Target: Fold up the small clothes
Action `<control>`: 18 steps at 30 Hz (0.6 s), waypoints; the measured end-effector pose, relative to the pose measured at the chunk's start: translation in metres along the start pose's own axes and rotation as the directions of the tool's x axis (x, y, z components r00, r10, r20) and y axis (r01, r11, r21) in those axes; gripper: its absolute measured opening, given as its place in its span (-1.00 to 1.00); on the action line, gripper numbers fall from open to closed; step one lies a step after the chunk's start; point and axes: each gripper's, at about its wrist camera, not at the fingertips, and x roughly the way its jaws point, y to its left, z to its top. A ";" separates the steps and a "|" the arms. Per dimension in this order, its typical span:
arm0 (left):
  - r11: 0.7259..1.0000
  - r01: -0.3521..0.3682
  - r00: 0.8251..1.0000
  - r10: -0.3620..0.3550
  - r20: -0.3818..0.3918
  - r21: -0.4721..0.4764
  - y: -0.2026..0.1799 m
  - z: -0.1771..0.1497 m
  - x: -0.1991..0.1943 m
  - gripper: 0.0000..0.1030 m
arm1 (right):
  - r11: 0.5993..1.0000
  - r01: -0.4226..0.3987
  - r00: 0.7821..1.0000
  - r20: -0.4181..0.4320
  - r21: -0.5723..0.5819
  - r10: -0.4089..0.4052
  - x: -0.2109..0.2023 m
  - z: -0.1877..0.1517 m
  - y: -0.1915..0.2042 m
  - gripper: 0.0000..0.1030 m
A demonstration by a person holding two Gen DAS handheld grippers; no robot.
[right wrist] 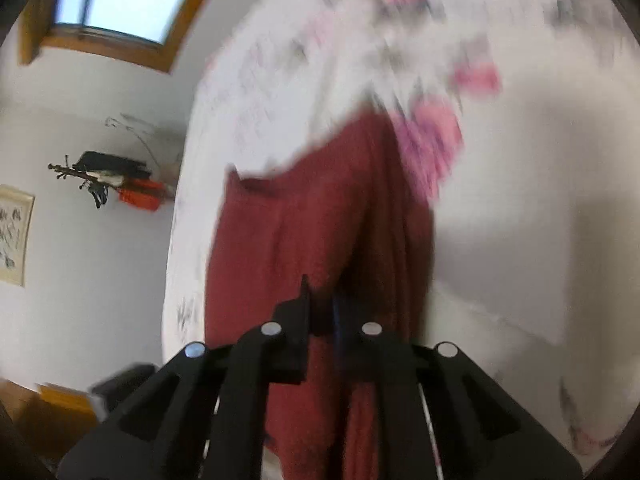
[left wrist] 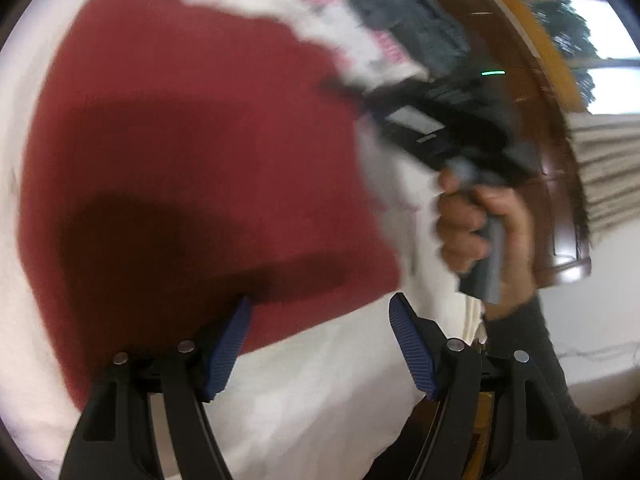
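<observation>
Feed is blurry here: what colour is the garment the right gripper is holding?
Dark red, plain; the garment shows best in the left wrist view.

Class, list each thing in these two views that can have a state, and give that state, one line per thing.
Left hand-held gripper: open, holding nothing.
Right hand-held gripper: shut on the red cloth.
Red cloth: spread on the bed, one edge pinched and lifted.
Bed sheet: lying flat under the cloth.

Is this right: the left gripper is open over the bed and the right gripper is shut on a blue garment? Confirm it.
Not quite. The garment in the right gripper is dark red, not blue, as the right wrist view shows. The rest holds: the left gripper is open over the bed.
</observation>
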 end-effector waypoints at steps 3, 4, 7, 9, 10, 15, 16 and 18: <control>0.999 -0.014 1.000 0.014 -0.010 -0.033 0.012 0.000 0.011 0.36 | 0.995 0.098 0.995 0.004 -0.014 -0.098 0.009 -0.010 -0.010 -0.83; 0.999 -0.010 1.000 0.010 -0.015 -0.045 0.012 0.001 0.010 0.36 | 0.994 0.112 0.993 -0.027 -0.020 -0.112 0.017 -0.012 -0.015 -0.82; 0.997 0.062 0.998 -0.063 -0.007 -0.051 0.002 0.005 -0.013 0.33 | 0.996 0.092 0.996 0.015 -0.001 -0.091 0.001 -0.007 -0.017 -0.71; 0.996 0.091 0.993 -0.092 0.072 0.020 -0.010 0.019 -0.049 0.35 | 0.998 0.071 0.994 0.084 0.000 -0.070 -0.023 0.001 -0.011 -0.67; 0.996 0.090 0.989 -0.093 0.118 0.028 -0.010 0.030 -0.064 0.36 | 0.999 0.041 0.995 0.092 -0.003 -0.041 -0.029 0.003 -0.007 -0.67; 0.999 -0.005 0.973 0.013 0.231 -0.036 0.028 0.100 -0.090 0.36 | 0.997 -0.006 0.998 -0.070 -0.082 0.001 0.004 0.018 0.012 -0.73; 0.997 -0.034 0.975 0.047 0.215 -0.062 0.038 0.108 -0.084 0.34 | 0.994 0.056 0.994 -0.084 -0.095 -0.064 0.016 0.020 0.007 -0.85; 0.990 -0.089 0.982 0.105 0.157 -0.106 0.061 0.119 -0.067 0.16 | 0.991 0.108 0.988 -0.101 -0.077 -0.116 0.030 0.024 -0.009 -1.00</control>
